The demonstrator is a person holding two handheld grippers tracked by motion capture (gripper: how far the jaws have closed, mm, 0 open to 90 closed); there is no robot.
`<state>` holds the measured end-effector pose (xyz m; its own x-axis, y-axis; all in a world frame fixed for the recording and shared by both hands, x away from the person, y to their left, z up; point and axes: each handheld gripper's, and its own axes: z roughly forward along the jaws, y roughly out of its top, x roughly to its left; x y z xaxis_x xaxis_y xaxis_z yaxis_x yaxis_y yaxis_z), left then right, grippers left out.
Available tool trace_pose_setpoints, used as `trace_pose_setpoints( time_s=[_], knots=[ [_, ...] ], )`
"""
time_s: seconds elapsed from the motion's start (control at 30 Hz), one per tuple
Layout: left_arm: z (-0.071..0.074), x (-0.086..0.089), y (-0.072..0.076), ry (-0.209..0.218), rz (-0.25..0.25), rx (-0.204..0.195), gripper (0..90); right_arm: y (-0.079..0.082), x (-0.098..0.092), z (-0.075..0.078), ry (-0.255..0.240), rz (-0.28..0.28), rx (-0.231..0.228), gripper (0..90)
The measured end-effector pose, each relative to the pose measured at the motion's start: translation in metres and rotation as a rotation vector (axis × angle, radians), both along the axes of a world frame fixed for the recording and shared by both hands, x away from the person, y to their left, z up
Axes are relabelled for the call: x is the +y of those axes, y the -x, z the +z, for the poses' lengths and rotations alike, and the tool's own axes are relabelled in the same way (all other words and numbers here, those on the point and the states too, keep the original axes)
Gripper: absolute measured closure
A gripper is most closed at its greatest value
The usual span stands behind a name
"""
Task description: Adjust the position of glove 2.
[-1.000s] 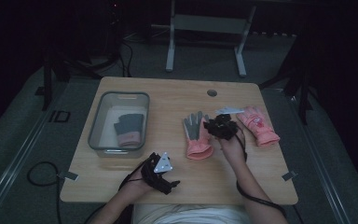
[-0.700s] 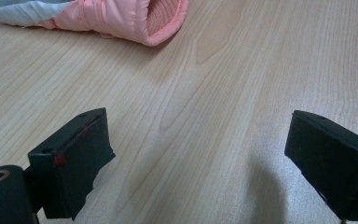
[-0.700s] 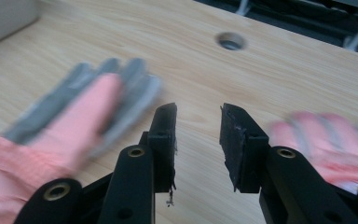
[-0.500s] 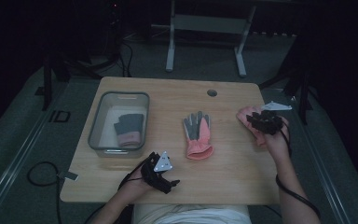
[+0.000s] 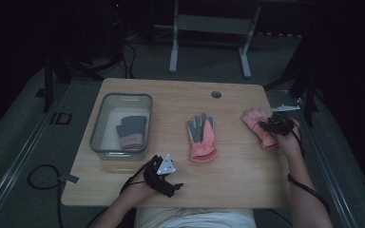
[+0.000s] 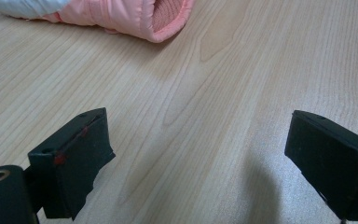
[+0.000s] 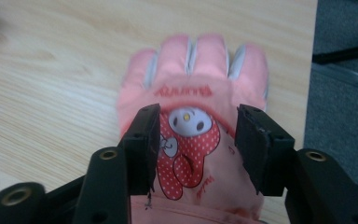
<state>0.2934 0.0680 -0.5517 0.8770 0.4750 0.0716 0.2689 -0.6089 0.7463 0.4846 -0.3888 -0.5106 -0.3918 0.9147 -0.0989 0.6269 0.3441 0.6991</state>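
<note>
A pink glove [image 5: 255,120] with a cartoon figure on its back [image 7: 196,60] lies flat near the table's right edge. My right gripper [image 5: 272,126] [image 7: 198,116] hangs right over it. Its jaws have just been opening and now straddle the glove's back without pressing it. A second glove [image 5: 201,137], grey palm up with a pink cuff [image 6: 135,14], lies mid-table. My left gripper [image 5: 173,186] [image 6: 205,140] rests near the front edge, open over bare wood.
A clear plastic bin [image 5: 97,137] stands at the table's left with a grey and pink glove [image 5: 132,132] inside. A round cable hole [image 5: 216,94] sits at the back of the wooden table [image 5: 237,175]. Dark floor and a metal stand lie beyond.
My right gripper has moved rightward from beside the middle glove to over the pink glove at the right edge, and its jaws stand wider. The left gripper has stayed put.
</note>
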Motion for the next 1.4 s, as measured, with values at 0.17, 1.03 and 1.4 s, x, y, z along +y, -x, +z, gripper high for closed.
trace_pose_setpoints(
  time_s=[0.17,1.03,1.4],
  knots=[
    [0.000,0.000,0.000,-0.009,0.002,-0.004,7.0,0.002,0.004,-0.015,0.026,-0.005,0.008,52.6],
    [0.001,0.003,0.000,0.000,0.014,-0.010,7.1,0.028,0.041,0.049,-0.079,-0.228,-0.066,86.1],
    [0.003,0.006,0.001,0.009,0.015,-0.024,7.1,0.089,0.093,0.061,-0.267,-0.252,-0.086,86.0]
  ],
)
